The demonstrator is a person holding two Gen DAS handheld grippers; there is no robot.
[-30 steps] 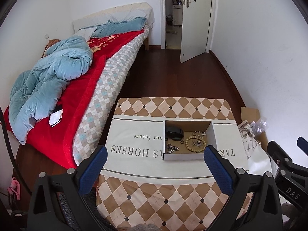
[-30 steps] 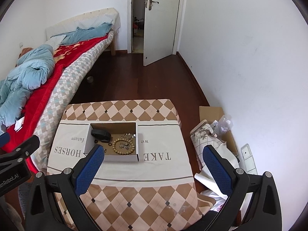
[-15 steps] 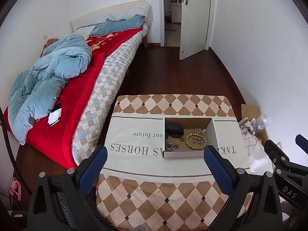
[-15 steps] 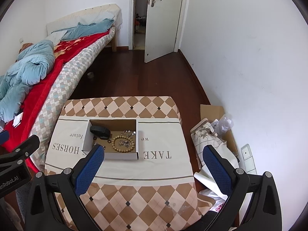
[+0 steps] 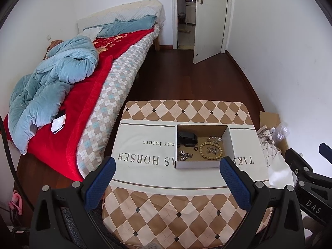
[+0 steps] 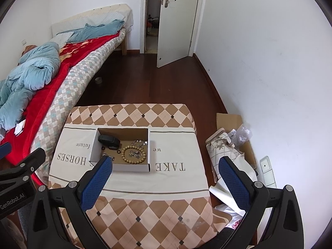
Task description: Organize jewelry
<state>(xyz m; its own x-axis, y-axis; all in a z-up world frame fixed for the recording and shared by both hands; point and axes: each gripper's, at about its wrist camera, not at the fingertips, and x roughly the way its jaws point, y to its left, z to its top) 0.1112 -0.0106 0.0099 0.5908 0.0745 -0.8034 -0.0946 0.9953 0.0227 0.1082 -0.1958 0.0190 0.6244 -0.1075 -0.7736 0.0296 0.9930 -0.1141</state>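
Note:
An open cardboard box (image 5: 230, 143) (image 6: 149, 145) sits on a table with a checked cloth (image 5: 166, 203) (image 6: 145, 207). Inside lie a wooden bead bracelet (image 5: 210, 148) (image 6: 133, 155), a black case (image 5: 186, 138) (image 6: 109, 140), silver chains (image 5: 184, 155) (image 6: 140, 142) and a small dark ring (image 5: 195, 148). My left gripper (image 5: 166, 168) is open and empty, held above the table's near side, short of the box. My right gripper (image 6: 165, 166) is open and empty, near the box's right front corner. The right gripper also shows at the right edge of the left wrist view (image 5: 307, 172).
A bed (image 5: 87, 95) with a red blanket and a blue duvet runs along the left. Bags, cloth and flat cardboard (image 6: 230, 145) lie on the floor right of the table by the white wall. An open door (image 5: 207, 18) stands at the far end.
Both grippers have risen and drawn back a little, so the table and box look smaller and farther. Both stay open and empty.

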